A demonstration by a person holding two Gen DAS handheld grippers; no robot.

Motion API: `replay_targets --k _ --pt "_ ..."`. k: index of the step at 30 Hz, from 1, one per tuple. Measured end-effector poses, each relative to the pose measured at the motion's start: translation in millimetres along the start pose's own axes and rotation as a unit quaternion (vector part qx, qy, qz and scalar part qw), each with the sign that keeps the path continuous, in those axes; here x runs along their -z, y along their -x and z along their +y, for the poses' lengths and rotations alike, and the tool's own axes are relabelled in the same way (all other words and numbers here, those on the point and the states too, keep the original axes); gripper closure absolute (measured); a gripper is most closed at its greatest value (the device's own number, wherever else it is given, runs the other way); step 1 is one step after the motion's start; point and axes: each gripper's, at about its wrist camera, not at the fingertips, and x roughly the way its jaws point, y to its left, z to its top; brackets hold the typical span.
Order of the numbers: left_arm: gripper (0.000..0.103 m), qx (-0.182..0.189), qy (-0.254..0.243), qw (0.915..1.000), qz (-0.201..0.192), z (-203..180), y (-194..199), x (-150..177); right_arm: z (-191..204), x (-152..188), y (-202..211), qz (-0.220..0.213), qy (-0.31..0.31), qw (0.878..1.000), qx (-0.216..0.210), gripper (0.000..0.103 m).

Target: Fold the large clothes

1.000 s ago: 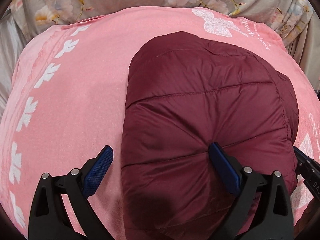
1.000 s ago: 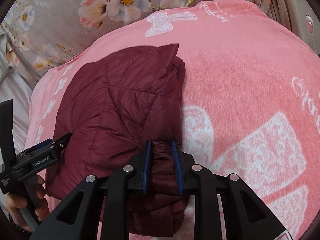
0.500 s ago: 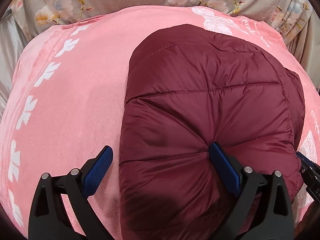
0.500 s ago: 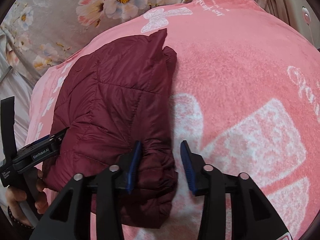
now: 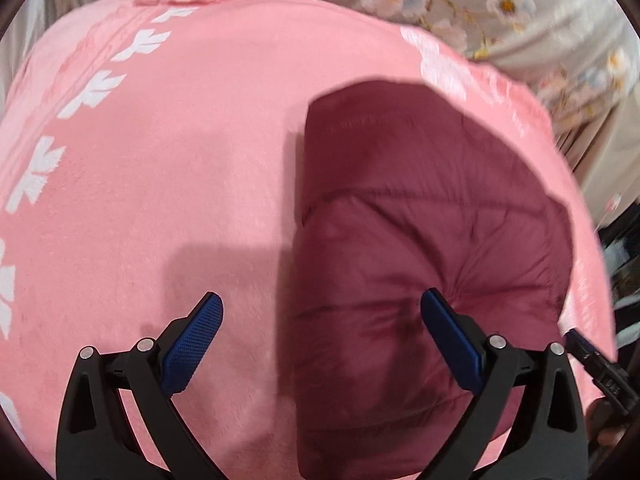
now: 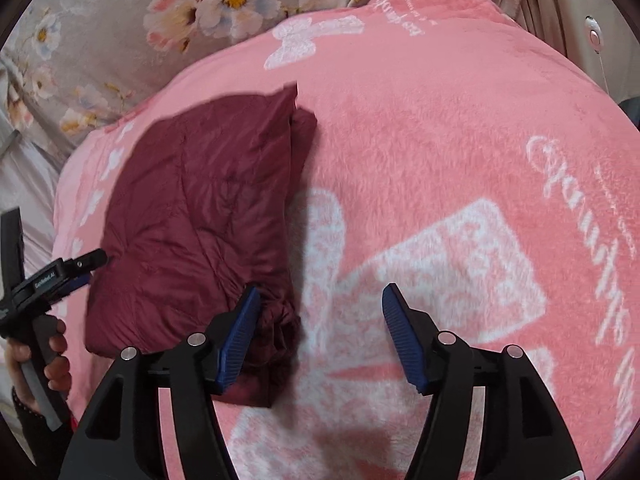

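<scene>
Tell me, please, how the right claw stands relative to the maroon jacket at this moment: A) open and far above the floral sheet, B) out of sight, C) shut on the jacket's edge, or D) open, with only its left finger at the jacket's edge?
D: the right claw is spread wide, its left finger against the folded maroon jacket, its other finger over the pink blanket.

Possibly "GenRobot AI" on left gripper (image 6: pixel 50 278); blanket (image 6: pixel 460 128) script illegible.
</scene>
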Motion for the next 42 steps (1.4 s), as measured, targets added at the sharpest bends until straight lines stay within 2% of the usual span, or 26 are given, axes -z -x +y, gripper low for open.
replay_targets --k 4,6,9,13,16,19,21,22,23,24,26,29,31,36,42 --pt "0.006 0.063 0.046 0.997 0.005 11.2 -8.5 -17.2 2.1 -21.1 -16.2 0.006 -0.026 0.996 -0.083 0.034" --pt "0.006 0.078 0.056 0.9953 0.011 12.2 -19.9 -21.8 2.6 -26.0 -31.5 0.022 -0.04 0.994 -0.096 0.034" --pt "0.006 0.107 0.063 0.9911 0.047 10.6 -43.7 -23.4 -2.4 -28.2 -58.0 0.053 -0.073 0.988 -0.122 0.033" --pt "0.005 0.111 0.052 0.991 0.054 2.9 -54.4 -21.6 -5.7 -23.1 -79.9 0.068 -0.115 0.972 -0.193 0.032" --pt "0.005 0.111 0.03 0.9919 0.054 -6.0 -56.5 -25.3 -2.5 -21.5 -87.2 0.06 -0.123 0.966 -0.222 0.03" --pt "0.008 0.097 0.008 0.994 0.05 -12.9 -54.2 -23.6 4.3 -22.8 -89.9 0.056 -0.118 0.965 -0.226 0.035" --pt "0.016 0.084 -0.007 0.9957 0.037 -17.7 -48.5 -23.1 7.2 -23.2 -90.6 0.052 -0.117 0.964 -0.235 0.053" --pt "0.022 0.078 -0.014 0.9963 0.031 -18.7 -45.0 -22.5 8.7 -23.9 -87.9 0.047 -0.114 0.964 -0.238 0.058" --pt "0.03 0.074 -0.02 0.9967 0.026 -20.4 -41.3 -22.9 11.0 -24.4 -83.9 0.04 -0.108 0.965 -0.236 0.067" --pt "0.034 0.07 -0.028 0.997 0.02 -22.4 -35.4 -23.2 13.0 -26.8 -81.1 0.036 -0.103 0.966 -0.234 0.073" --pt "0.049 0.069 -0.045 0.9966 0.004 -27.7 -21.3 -25.0 17.1 -27.6 -68.2 0.022 -0.087 0.97 -0.225 0.077" --pt "0.062 0.075 -0.071 0.9944 -0.025 -39.0 4.8 -27.7 28.9 -32.2 -49.7 0.001 -0.06 0.976 -0.209 0.08" --pt "0.065 0.076 -0.089 0.9922 -0.045 -48.5 22.1 -28.4 38.3 -33.7 -32.7 -0.019 -0.045 0.979 -0.2 0.081" --pt "0.067 0.081 -0.132 0.982 -0.108 -71.5 75.2 -30.1 52.2 -39.2 17.1 -0.08 -0.02 0.977 -0.196 0.082" --pt "0.067 0.099 -0.162 0.9646 -0.183 -92.7 141.5 -33.6 76.8 -45.9 83.4 -0.169 0.026 0.967 -0.189 0.082"
